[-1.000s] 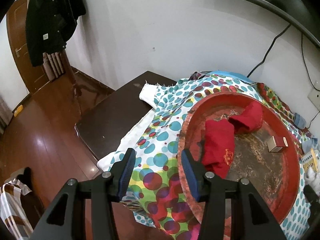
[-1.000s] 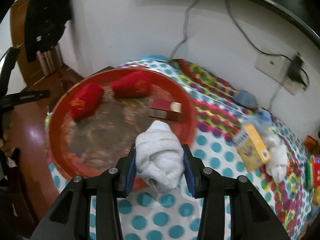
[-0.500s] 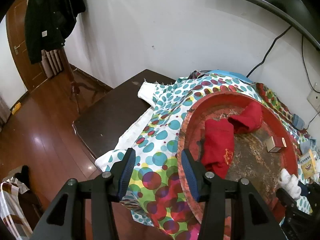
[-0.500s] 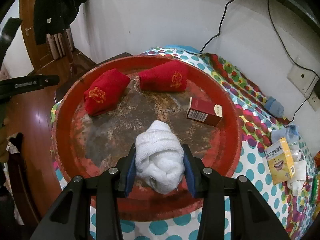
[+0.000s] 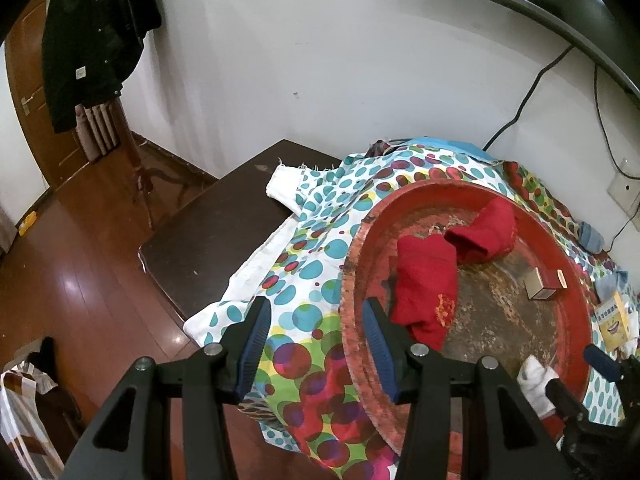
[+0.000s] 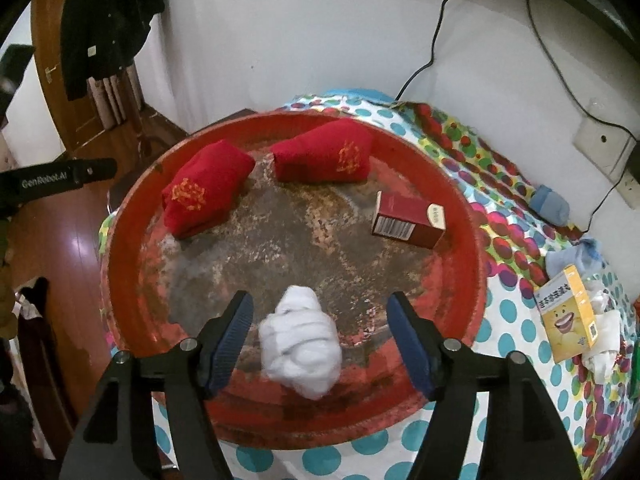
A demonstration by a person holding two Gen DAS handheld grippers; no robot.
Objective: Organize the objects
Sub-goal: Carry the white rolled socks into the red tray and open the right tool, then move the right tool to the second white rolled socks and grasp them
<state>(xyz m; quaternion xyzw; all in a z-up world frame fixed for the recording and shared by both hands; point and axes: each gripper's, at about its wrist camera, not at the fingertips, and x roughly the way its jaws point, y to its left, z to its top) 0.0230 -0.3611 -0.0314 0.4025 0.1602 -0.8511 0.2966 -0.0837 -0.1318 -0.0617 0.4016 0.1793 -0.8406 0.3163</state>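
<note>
A round red tray (image 6: 132, 216) with a worn bottom lies on a polka-dot cloth. Two rolled red socks (image 6: 206, 192) (image 6: 324, 151) and a dark red box (image 6: 408, 222) lie in it. My right gripper (image 6: 320, 340) is open over the tray's near rim, and a rolled white sock (image 6: 300, 344) sits blurred between its spread fingers, free of both. My left gripper (image 5: 314, 344) is open and empty over the tray's left rim (image 5: 348, 280); the white sock (image 5: 534, 378) shows at its right.
On the cloth right of the tray lie a yellow box (image 6: 568, 312), white socks (image 6: 604, 340) and blue socks (image 6: 552, 204). A bare dark table corner (image 5: 224, 224) and wooden floor (image 5: 80, 240) lie left. A wall with cables and a socket (image 6: 604, 144) is behind.
My right gripper carried the white sock from the cloth over the tray, then opened and let it go. The left gripper has barely moved.
</note>
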